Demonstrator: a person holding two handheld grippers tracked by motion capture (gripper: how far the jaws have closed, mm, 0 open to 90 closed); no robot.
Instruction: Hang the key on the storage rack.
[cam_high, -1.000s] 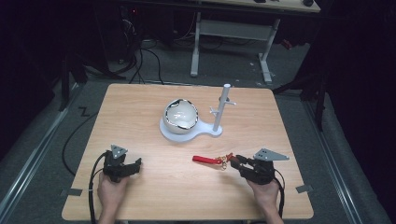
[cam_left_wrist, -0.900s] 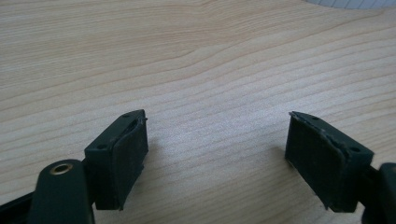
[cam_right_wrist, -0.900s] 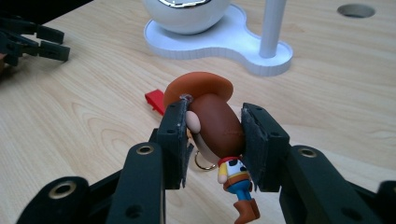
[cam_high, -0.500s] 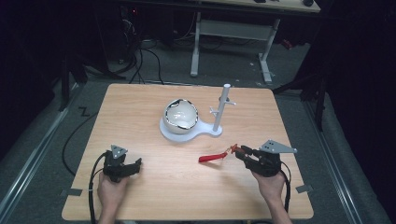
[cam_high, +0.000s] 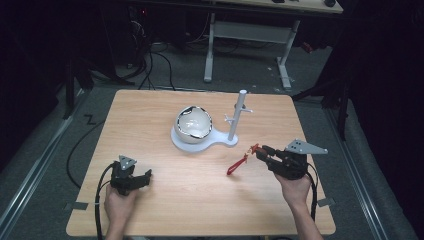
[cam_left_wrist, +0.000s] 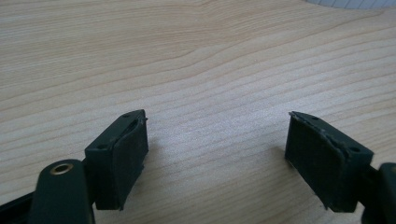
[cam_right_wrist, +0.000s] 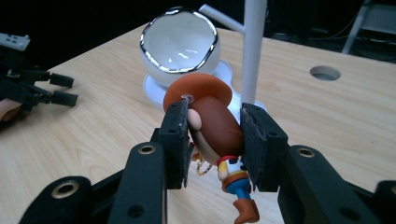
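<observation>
Here the right tongs clench a cowboy figurine; the left tongs gape, released.

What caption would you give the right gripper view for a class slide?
Right claw clamps a cowboy figurine keychain by its head, before a white stand with an egg-shaped bowl.

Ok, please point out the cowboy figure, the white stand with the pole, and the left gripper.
cowboy figure (cam_right_wrist: 215, 126), right gripper view, on the brown head between the pads.
white stand (cam_high: 238, 117), high view, on the upright pole.
left gripper (cam_high: 146, 176), high view, between its fingertips.
</observation>
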